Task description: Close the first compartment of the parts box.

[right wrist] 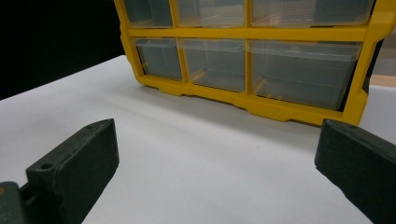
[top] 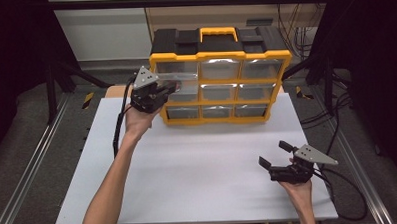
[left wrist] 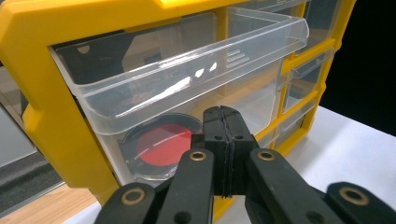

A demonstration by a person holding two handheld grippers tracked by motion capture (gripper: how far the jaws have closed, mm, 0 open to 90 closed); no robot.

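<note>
Two black jaws of our left gripper (left wrist: pixel 223 116) are pressed together, empty, just before a pulled-out clear drawer (left wrist: pixel 187 88) of the yellow organizer (top: pixel 220 81); our right gripper (top: pixel 278 154) gapes wide, well apart from it.

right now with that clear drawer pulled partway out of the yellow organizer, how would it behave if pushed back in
The clear drawer looks like thin rigid plastic, so it should probably slide in stiffly rather than flex. It seems light. The red disc lying flat in the drawer below seems unlikely to roll. The shut left gripper could likely nudge it; the organizer looks unlikely to tip.
</note>
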